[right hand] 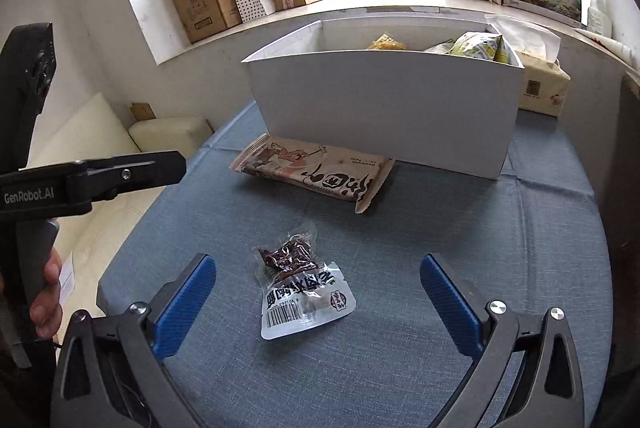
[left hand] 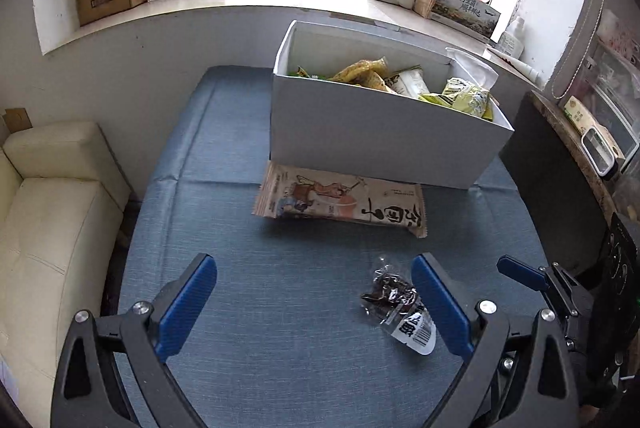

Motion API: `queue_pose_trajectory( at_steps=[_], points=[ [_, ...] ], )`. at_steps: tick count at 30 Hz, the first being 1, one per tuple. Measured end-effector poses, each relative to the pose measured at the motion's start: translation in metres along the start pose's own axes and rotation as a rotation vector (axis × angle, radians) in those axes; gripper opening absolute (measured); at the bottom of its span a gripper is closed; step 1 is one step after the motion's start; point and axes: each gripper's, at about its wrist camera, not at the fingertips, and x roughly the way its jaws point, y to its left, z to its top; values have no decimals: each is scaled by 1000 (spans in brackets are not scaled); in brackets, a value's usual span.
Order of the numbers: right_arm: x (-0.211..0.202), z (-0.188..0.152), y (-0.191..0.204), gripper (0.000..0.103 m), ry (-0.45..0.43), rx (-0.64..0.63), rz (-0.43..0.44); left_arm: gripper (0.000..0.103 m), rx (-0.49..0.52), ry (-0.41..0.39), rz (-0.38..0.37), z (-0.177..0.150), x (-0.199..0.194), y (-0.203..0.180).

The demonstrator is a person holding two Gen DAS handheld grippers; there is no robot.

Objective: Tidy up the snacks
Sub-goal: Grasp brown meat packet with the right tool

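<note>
A blue cloth-covered worktop (right hand: 460, 248) fills most of both views, with a cream sofa (left hand: 48, 228) along the left edge of the left wrist view. On the far half of the worktop stands a white open box (left hand: 380, 140), in the upper right of centre in the left wrist view; yellow and green snack packets (left hand: 464, 96) are heaped inside it toward its right end. Just in front of the box, touching or nearly touching its near wall, lies a long beige snack packet (left hand: 340, 200) with printed figures, flat on the cloth. Nearer, in the lower centre of the right wrist view, a small clear packet of dark dried snack (right hand: 304, 288) lies flat between the right tongs (right hand: 318, 302), whose blue pads stand wide apart. The left tongs (left hand: 316, 304), in the lower part of their own view, are also spread apart and hold nothing.
</note>
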Motion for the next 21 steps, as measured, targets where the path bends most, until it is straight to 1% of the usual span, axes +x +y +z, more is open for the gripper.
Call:
queue_pose_trajectory(
  at_steps=[2,5,7,10,14,16,17,18,19,20,21],
  points=[
    [6,0,5,103,14,-25,2,100,-7,-2,26,0,0,7],
    [18,-3,16,103,60,-91,-4,100,-15,-6,69,-1,0,15],
    [26,-6,24,103,78,-135,3,100,-17,-1,80,-3,2,21],
    [42,-10,29,103,119,-176,-17,100,-23,6,84,-5,5,26],
    [59,-12,25,103,136,-184,-43,100,-16,-3,105,-6,6,29],
    [66,-10,22,102,152,-183,-51,100,-18,-5,94,-7,7,31],
    [70,-9,19,99,156,-185,-45,100,-21,0,88,-7,7,32],
    [74,-8,17,90,165,-188,-40,100,-22,6,83,-6,8,32],
    [76,-8,17,83,149,-208,-48,100,-22,7,85,-7,9,32],
    [77,-7,17,80,147,-226,-40,100,-21,9,93,-7,9,32],
    [76,-5,17,64,147,-234,-26,100,-17,10,99,-7,10,31]
  ],
)
